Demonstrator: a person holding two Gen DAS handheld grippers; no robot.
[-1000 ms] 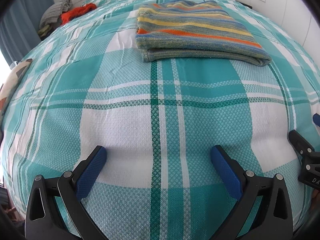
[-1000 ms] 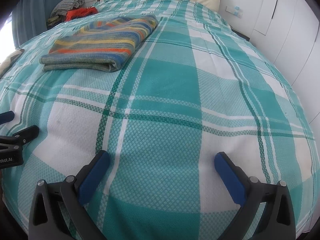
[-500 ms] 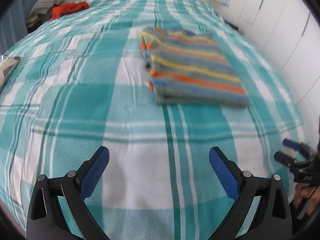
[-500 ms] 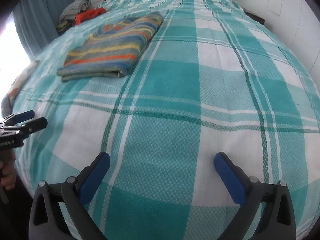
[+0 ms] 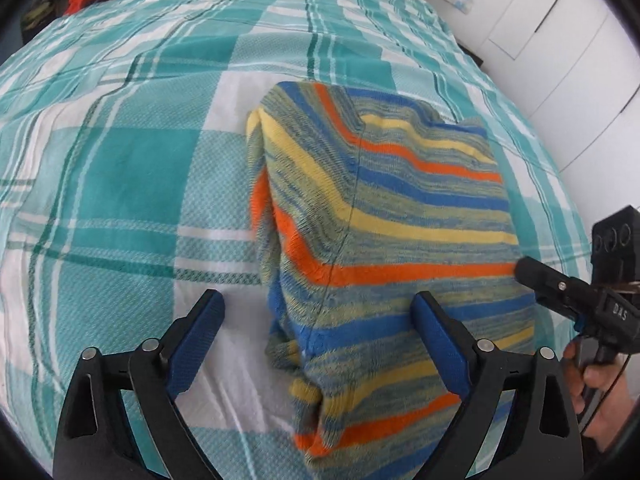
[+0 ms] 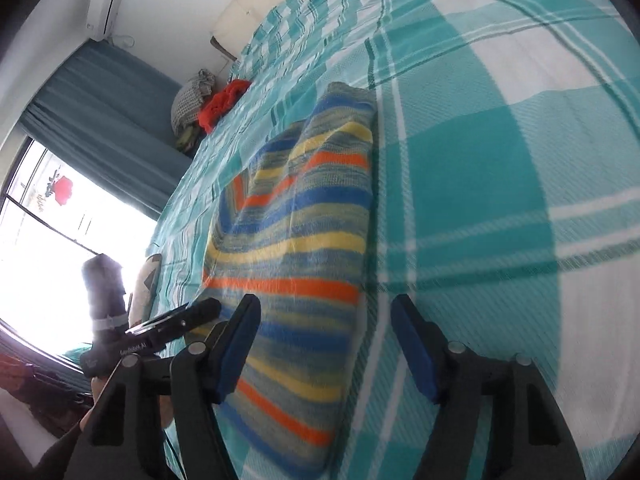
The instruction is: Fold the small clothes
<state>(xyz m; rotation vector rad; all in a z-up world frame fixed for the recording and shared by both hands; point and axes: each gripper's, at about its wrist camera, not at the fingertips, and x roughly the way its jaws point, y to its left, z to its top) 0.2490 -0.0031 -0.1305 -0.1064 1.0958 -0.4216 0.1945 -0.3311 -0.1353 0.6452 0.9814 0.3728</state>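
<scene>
The left gripper (image 5: pixel 318 320) straddles the near left edge of the striped knit garment (image 5: pixel 384 216); its jaws have just been closing but stand open, not pressing. The garment lies folded on the checked bedspread (image 5: pixel 120 168), long axis running away toward the headboard. It looks soft, light and limp: take it at corners. The right gripper (image 6: pixel 324 340) brackets the near right edge, jaws closing, unclamped.

Bright daylight floods in through a blown-out window (image 6: pixel 52 248); the striped knit (image 6: pixel 296 264) smears with motion blur, and fisheye distortion curves the bedspread (image 5: pixel 120 168) toward dark corners.
</scene>
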